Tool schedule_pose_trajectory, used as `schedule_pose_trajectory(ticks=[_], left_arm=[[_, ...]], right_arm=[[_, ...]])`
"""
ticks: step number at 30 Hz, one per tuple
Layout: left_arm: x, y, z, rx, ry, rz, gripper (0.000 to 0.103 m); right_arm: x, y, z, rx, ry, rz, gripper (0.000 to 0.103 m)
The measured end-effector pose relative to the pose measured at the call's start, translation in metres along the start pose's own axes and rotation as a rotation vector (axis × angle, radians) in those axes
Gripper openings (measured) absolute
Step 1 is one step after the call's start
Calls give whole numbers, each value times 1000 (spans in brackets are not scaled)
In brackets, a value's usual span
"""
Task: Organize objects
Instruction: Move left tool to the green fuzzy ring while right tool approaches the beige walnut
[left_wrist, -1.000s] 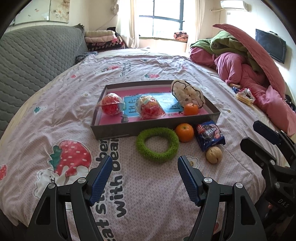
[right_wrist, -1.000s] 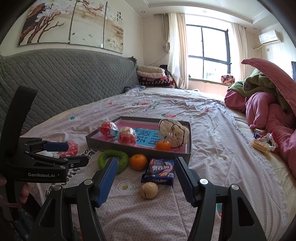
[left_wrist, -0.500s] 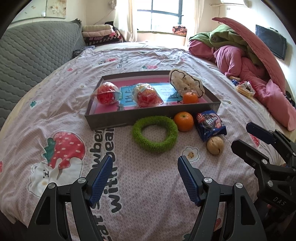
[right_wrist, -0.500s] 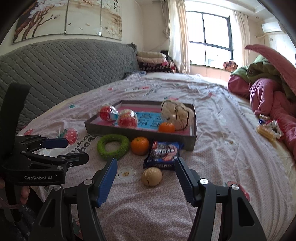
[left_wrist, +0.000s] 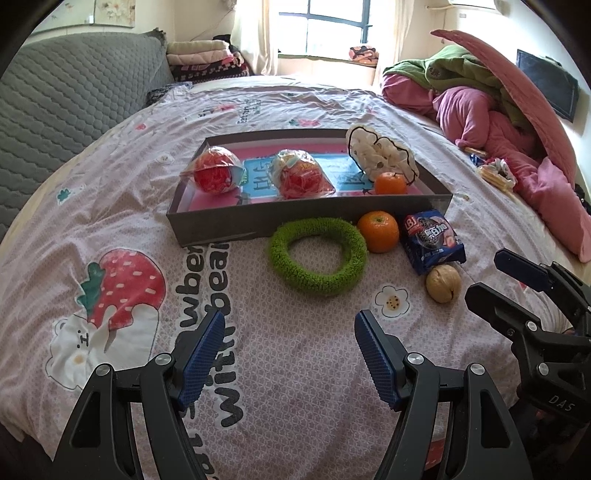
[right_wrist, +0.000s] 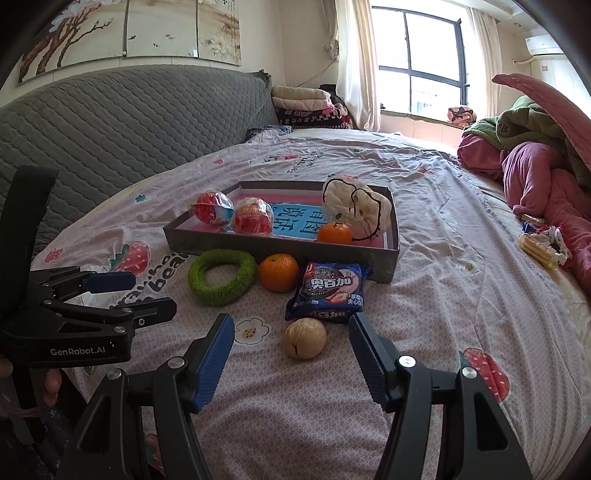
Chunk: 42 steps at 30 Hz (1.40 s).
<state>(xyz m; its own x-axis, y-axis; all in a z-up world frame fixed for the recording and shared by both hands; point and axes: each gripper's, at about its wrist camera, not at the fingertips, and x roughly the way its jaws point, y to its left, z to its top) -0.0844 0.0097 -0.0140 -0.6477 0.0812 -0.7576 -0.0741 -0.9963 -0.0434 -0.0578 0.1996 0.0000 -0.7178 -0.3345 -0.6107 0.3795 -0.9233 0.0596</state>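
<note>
While both my left gripper (left_wrist: 290, 323) and my right gripper (right_wrist: 291, 326) hang empty with jaws spread above the bedspread (left_wrist: 295, 369), the walnut (right_wrist: 304, 338), cookie packet (right_wrist: 328, 291), orange (right_wrist: 278, 272) and green ring (right_wrist: 221, 277) lie just before the tray (right_wrist: 258, 243).

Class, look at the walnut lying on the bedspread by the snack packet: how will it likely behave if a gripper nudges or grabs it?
The walnut looks round and hard, so a nudge would probably roll it across the soft bedspread. Its curved shell may slip between flat pads. A visible crack suggests that squeezing hard could split it.
</note>
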Motion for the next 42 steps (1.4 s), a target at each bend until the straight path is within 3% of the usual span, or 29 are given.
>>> schedule_pose_trajectory(ticks=[37, 42], left_arm=[[59, -7, 26, -18, 20, -67, 75], [65, -5, 31, -20, 12, -75, 76]], right_arm=[[40, 1, -6, 12, 106, -20, 64], [44, -1, -6, 11, 108, -36, 58]])
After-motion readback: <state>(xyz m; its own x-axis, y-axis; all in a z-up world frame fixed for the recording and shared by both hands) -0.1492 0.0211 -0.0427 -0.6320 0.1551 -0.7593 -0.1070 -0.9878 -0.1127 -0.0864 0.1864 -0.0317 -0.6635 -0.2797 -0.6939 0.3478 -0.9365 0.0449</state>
